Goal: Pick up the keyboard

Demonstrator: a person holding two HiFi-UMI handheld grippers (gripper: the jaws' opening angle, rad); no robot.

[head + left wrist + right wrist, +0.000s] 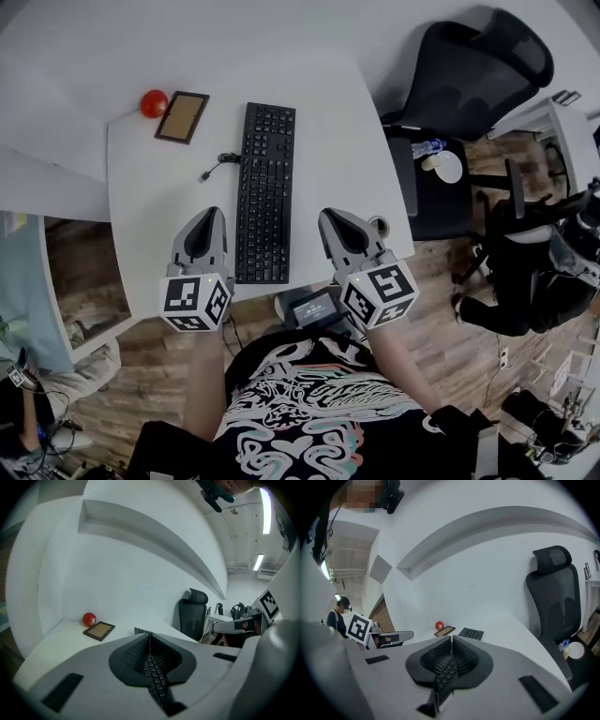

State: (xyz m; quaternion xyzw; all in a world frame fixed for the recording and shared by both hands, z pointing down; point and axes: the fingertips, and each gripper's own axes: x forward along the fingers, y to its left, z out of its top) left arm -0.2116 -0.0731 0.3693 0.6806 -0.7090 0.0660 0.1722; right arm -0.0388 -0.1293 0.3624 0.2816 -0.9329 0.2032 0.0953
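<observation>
A black keyboard (pixel 265 192) lies lengthwise on the white desk (pixel 328 122), its cable curling off to the left. My left gripper (pixel 214 215) hovers just left of the keyboard's near end, jaws shut with nothing held. My right gripper (pixel 331 217) hovers just right of that end, also shut and empty. In the left gripper view the keyboard (pixel 154 677) shows through the slit below my shut left gripper (pixel 150 635). The right gripper view shows the keyboard's far end (pixel 471 633) beyond my shut right gripper (pixel 451 638).
A red ball (pixel 154 103) and a small framed board (pixel 183 116) sit at the desk's far left. A black office chair (pixel 473 66) stands to the right, with a bottle (pixel 427 147) and a white bowl (pixel 449 166) on a low stand. A small device (pixel 316 307) sits below the desk's front edge.
</observation>
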